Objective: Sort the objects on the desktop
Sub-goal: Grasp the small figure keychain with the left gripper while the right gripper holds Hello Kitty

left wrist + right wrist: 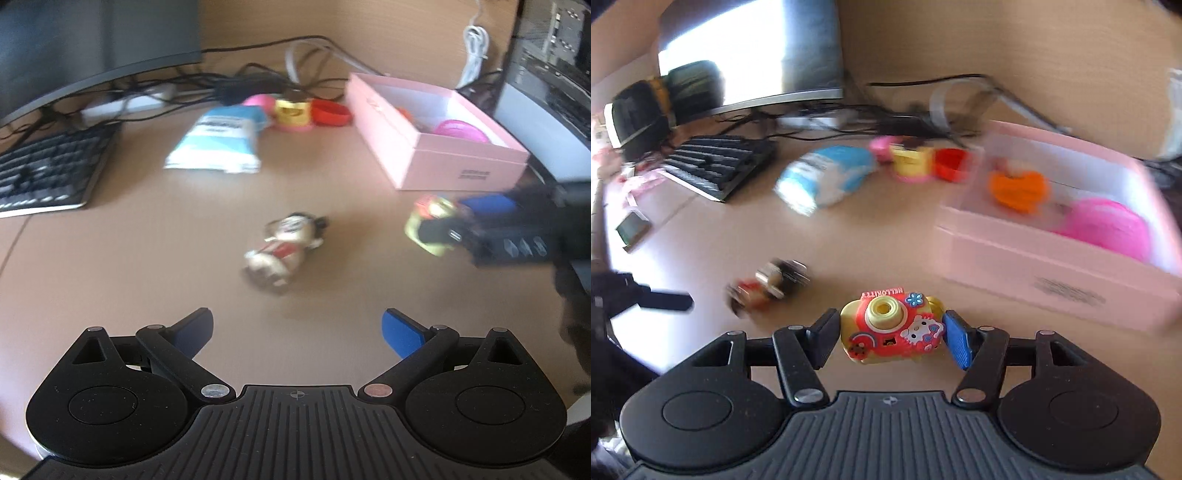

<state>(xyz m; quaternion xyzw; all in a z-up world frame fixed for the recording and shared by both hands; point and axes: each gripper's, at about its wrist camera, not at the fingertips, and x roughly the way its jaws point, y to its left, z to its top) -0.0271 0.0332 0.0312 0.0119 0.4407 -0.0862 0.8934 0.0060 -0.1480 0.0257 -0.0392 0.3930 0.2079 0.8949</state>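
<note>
Between the right gripper (890, 334) pads, toy camera (891, 330) pinched by its sides — ready for the pink box (1052, 266); left gripper (297, 332) spread wide, empty — free for the doll (284, 247).

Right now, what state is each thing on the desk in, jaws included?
Left gripper: jaws open, empty.
Right gripper: jaws shut on the toy camera.
Pink box: open, an orange item and a pink item inside.
Doll figure: lying on its side on the desk.
Tissue pack: lying flat.
</note>
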